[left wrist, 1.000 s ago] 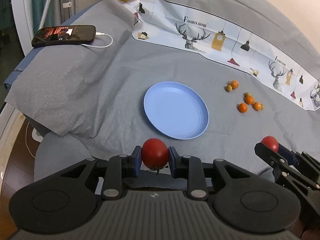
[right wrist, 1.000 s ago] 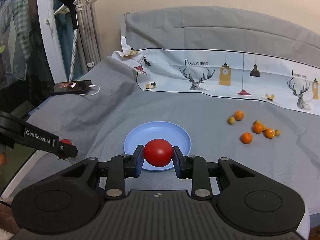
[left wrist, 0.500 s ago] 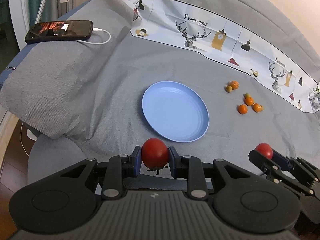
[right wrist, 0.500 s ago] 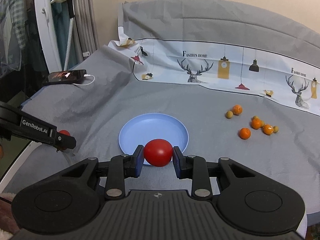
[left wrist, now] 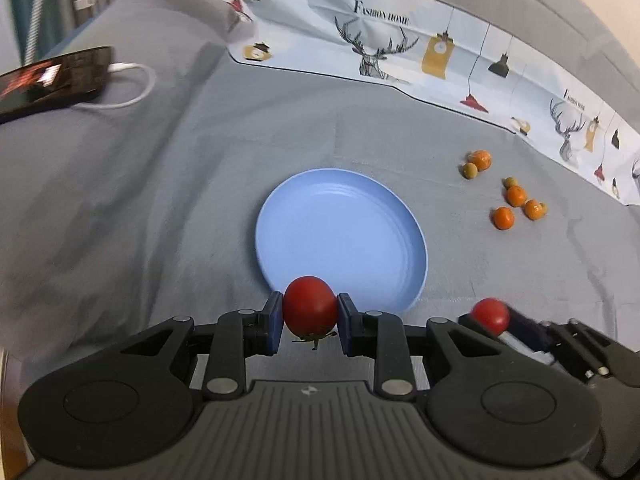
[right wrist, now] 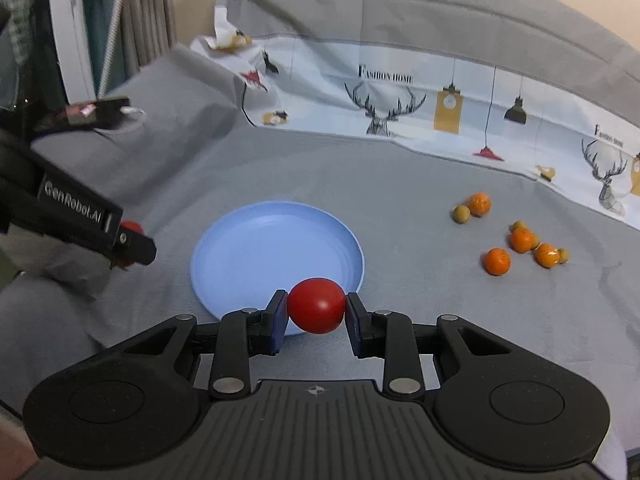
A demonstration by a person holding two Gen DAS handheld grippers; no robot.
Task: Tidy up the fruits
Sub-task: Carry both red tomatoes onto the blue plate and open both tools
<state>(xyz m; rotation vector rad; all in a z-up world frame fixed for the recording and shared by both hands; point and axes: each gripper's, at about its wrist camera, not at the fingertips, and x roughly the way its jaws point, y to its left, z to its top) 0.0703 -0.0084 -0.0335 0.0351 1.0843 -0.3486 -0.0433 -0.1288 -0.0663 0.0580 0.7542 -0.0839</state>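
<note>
With a tomato clenched in my left gripper and another tomato in my right gripper, I see the blue plate directly ahead, both at its near rim; small oranges lie beyond, right of it.

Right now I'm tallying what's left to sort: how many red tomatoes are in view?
2: one tomato clamped in the left gripper, the other tomato in the right gripper, both near the blue plate.

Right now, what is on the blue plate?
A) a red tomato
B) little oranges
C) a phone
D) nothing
D: the blue plate is bare; each hand-held gripper, left and right, grips a tomato just short of it, and the small oranges lie on the grey cloth.
</note>
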